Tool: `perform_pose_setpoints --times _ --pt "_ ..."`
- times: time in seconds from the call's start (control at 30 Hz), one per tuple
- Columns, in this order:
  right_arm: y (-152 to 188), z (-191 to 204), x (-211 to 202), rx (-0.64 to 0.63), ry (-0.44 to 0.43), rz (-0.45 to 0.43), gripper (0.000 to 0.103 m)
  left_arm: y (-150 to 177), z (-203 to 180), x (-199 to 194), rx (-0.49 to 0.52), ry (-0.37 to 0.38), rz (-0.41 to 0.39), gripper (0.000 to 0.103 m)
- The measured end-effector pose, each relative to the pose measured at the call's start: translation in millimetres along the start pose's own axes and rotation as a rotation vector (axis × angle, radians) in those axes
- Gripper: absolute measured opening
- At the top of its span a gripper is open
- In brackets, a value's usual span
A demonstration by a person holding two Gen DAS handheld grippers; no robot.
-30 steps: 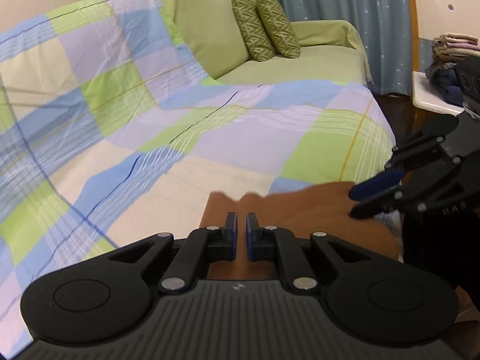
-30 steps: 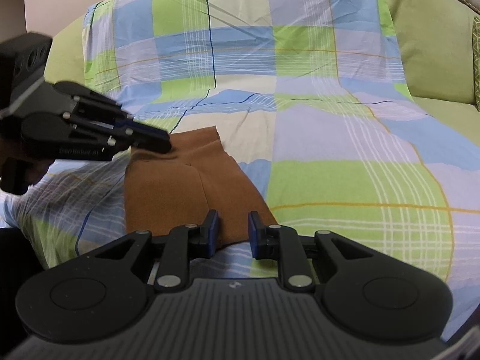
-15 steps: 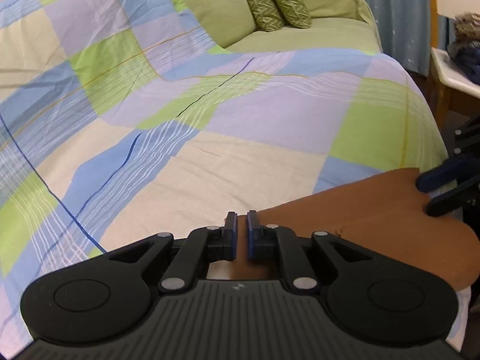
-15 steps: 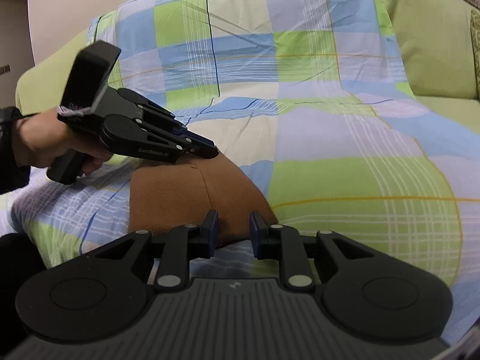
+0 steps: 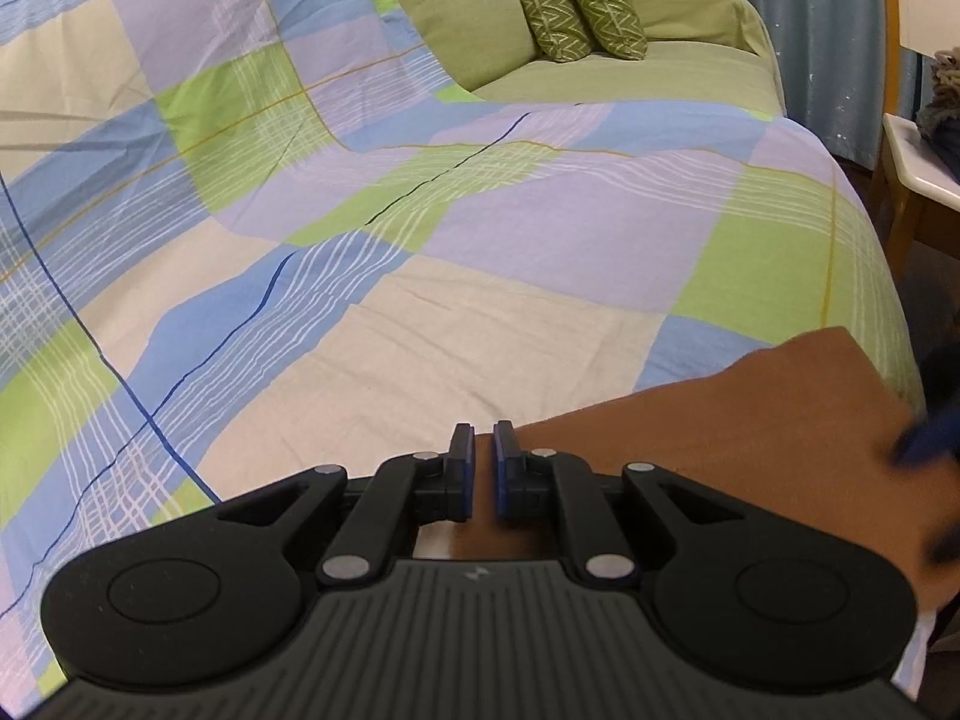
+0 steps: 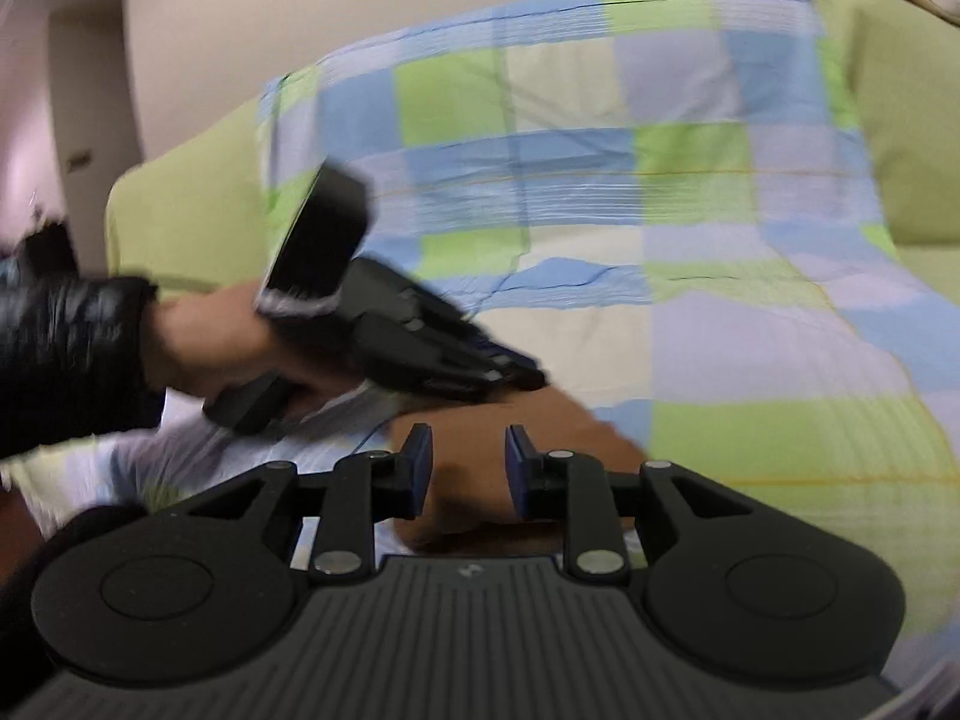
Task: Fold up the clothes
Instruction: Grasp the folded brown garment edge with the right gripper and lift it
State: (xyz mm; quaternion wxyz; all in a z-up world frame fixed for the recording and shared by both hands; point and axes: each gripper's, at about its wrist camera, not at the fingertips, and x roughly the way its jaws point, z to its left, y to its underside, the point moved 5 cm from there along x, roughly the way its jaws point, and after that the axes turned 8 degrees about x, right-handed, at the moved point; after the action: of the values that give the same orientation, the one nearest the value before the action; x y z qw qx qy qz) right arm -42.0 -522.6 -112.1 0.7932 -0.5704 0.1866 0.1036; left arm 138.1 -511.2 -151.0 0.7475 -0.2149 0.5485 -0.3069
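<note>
Since a second ago the right gripper point(image 6: 468, 462) has lifted off the brown garment point(image 5: 750, 420) and its jaws are opening, with cloth behind the gap but nothing pinched, while the left gripper point(image 5: 479, 468) has swung out along the near edge and settled. On the checked sheet point(image 5: 420, 210) covering the sofa point(image 5: 660, 60), the garment lies flat near the front edge, its left end under the left gripper, whose nearly closed jaws seem to pinch it, though I cannot tell for sure. With only that thin hold, the fold may spring open or the cloth slide off the edge.
</note>
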Motion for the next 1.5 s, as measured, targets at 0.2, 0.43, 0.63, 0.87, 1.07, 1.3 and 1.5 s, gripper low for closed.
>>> perform_pose_setpoints --times 0.2,0.43,0.63,0.87,1.07,1.3,1.5 --pt "1.9 3.1 -6.4 0.004 0.004 -0.004 0.028 0.4 2.6 -20.9 -0.038 -0.028 -0.043 0.011" --pt "20.6 -35.6 -35.7 0.511 -0.205 0.017 0.040 10.9 -29.1 -78.1 -0.028 0.096 -0.129 0.019" --pt "26.6 -46.3 -19.1 0.741 -0.306 -0.035 0.045 12.0 -32.8 -77.5 -0.002 0.131 -0.121 0.019" --pt "33.5 -68.8 3.0 1.013 -0.400 -0.050 0.055 7.9 -29.3 -47.3 0.037 0.173 -0.049 0.020" --pt "46.8 -58.0 10.5 1.030 -0.469 0.043 0.059 16.6 -27.3 -33.9 0.015 0.171 -0.029 0.020" --pt "62.4 -37.8 3.8 0.936 -0.436 0.130 0.057 16.2 -24.9 -34.2 0.011 0.175 -0.020 0.020" --pt "45.3 -52.7 -21.3 0.878 -0.373 -0.014 0.057 18.8 -22.9 -34.7 -0.004 0.186 -0.031 0.020"
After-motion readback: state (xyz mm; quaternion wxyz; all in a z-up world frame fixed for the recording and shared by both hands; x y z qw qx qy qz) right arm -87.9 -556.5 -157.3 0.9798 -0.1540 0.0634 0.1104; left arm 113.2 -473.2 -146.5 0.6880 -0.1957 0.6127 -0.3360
